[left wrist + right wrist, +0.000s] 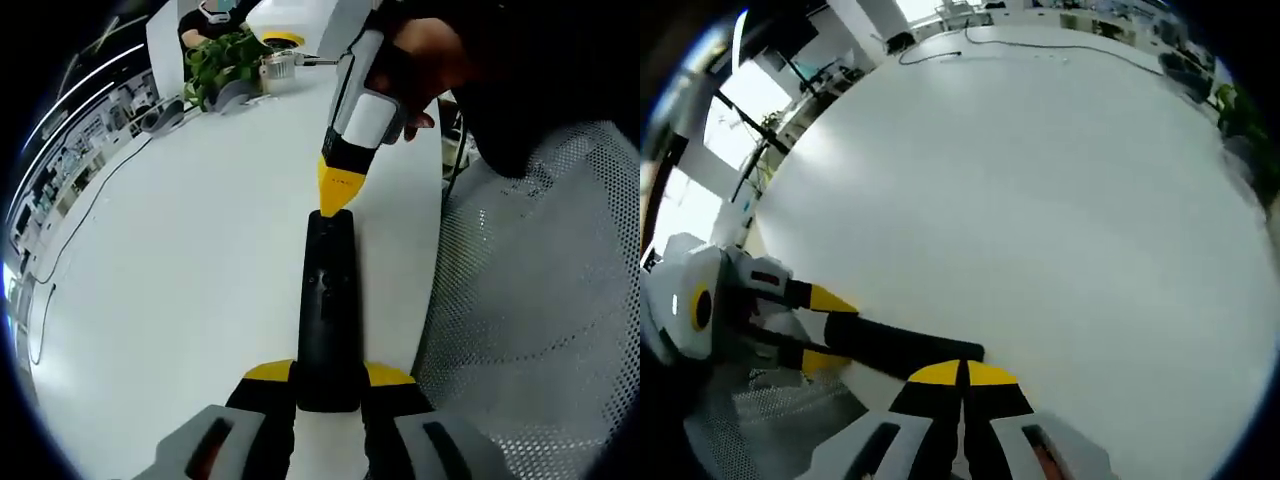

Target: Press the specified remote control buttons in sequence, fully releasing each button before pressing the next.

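A long black remote lies on the white table, its near end clamped between the yellow pads of my left gripper. My right gripper, held by a hand, comes down from above with its yellow tips shut together, and they meet the remote's far end. In the right gripper view, my right gripper is shut, its tips on the end of the remote. My left gripper holds the remote's other end at the left.
The table edge runs along the right beside a grey mesh chair. A green plant and a yellow object stand at the far end. A thin cable trails along the left side of the table.
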`<state>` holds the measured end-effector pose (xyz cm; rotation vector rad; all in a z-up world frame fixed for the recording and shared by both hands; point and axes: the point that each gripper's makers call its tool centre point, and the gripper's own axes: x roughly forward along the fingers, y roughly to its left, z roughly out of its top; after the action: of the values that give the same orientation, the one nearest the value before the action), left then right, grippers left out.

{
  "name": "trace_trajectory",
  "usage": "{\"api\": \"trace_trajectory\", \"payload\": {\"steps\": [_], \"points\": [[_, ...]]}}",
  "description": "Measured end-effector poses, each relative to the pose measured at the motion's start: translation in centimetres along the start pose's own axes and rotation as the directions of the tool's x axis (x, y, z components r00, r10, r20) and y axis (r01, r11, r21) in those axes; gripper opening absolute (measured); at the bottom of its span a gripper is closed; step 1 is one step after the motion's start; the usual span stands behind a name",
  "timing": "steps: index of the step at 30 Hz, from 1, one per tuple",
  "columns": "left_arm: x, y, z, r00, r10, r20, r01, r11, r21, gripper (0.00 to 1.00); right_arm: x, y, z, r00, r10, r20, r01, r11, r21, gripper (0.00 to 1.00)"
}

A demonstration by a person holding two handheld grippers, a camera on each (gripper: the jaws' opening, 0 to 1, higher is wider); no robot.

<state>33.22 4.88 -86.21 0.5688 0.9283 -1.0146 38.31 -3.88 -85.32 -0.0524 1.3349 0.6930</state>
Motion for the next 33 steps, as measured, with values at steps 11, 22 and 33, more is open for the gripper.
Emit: {"api": "trace_trajectory", "payload": {"steps": [11, 22, 33], "points": [[0.0, 0.0, 0.0, 1.0, -0.001, 0.001, 0.001, 1.0, 0.003, 0.24, -0.1, 0.0, 0.0, 1.0, -0.006, -0.013, 0.006, 1.0, 0.001, 0.0], [0.0, 0.0, 0.0, 1.0, 0.0, 0.001, 0.0, 1.0, 0.004, 0.24, 0.0, 1.4, 0.0, 0.997, 0.079, -0.007, -0.079, 0.995, 0.055, 0.0], [0.0, 0.0, 0.0, 1.0, 0.0, 0.0, 0.0, 1.0, 0.006, 0.24, 0.4, 1.4, -0.4, 0.996, 0.081, -0.027, -0.079, 0.995, 0.066, 0.0]]}}
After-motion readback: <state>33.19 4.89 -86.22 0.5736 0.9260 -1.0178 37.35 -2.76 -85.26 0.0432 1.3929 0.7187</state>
